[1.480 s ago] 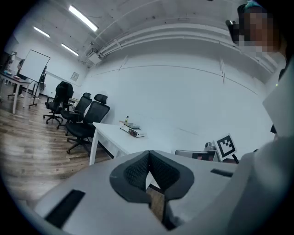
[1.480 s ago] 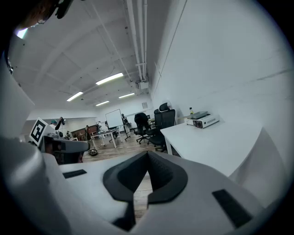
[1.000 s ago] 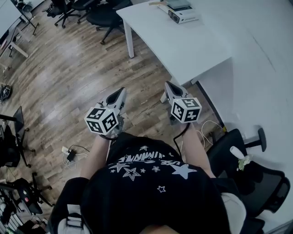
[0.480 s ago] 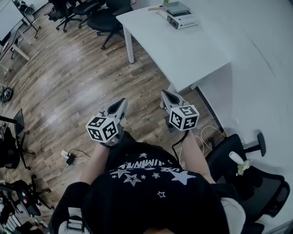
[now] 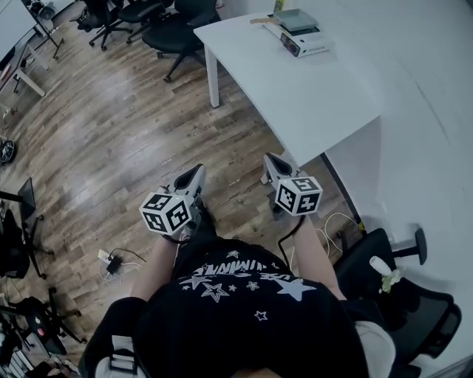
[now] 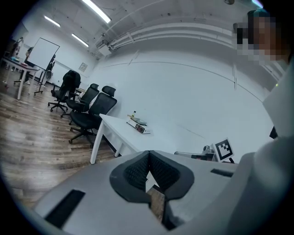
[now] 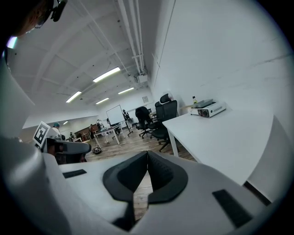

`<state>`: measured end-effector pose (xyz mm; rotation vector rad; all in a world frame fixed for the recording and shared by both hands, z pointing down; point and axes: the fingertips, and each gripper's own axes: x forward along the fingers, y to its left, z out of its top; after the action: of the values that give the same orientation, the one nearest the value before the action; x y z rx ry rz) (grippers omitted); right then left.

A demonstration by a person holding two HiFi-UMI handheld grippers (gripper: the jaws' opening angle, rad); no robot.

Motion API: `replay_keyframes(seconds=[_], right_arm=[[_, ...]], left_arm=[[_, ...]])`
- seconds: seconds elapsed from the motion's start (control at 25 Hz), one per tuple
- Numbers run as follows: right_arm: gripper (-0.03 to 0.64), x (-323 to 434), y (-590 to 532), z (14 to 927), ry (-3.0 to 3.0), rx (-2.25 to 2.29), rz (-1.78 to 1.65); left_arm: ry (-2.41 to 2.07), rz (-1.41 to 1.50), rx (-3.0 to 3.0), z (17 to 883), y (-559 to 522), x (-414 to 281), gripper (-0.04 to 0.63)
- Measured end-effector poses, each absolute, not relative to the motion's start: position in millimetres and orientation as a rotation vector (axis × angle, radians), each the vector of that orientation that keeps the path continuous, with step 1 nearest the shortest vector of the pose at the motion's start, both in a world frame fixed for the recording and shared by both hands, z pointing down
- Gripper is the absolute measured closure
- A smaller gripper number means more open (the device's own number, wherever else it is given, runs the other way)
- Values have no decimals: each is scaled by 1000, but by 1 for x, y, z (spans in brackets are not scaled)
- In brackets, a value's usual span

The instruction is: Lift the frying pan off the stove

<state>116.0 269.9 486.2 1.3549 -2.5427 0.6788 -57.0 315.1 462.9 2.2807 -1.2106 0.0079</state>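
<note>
Both have sunk a little and drawn in toward the person. The left hand-held gripper (image 5: 195, 172) and the right hand-held gripper (image 5: 273, 160) are closed with nothing between their jaws. The stove (image 5: 304, 44) sits at the far end of the counter (image 5: 318, 96), well apart, ahead and to the right. The flat shape on top is probably the frying pan (image 5: 294, 20). The right hand-held gripper is nearer.

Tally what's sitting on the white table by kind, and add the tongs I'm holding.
Tongs: 2, the left tongs and the right tongs, both shut and empty
Stove: 1
Frying pan: 1
Bottle: 1
Total: 5
</note>
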Motion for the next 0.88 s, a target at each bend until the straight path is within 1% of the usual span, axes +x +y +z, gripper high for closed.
replay_keyframes(seconds=[0.44, 0.88], right_arm=[[609, 46, 145, 481, -2478, 1468, 688], [609, -16, 75, 475, -2435, 1553, 724]], left_arm=[[-1130, -28, 2335, 446, 171, -139, 588], [-1042, -58, 2332, 446, 104, -202, 588]])
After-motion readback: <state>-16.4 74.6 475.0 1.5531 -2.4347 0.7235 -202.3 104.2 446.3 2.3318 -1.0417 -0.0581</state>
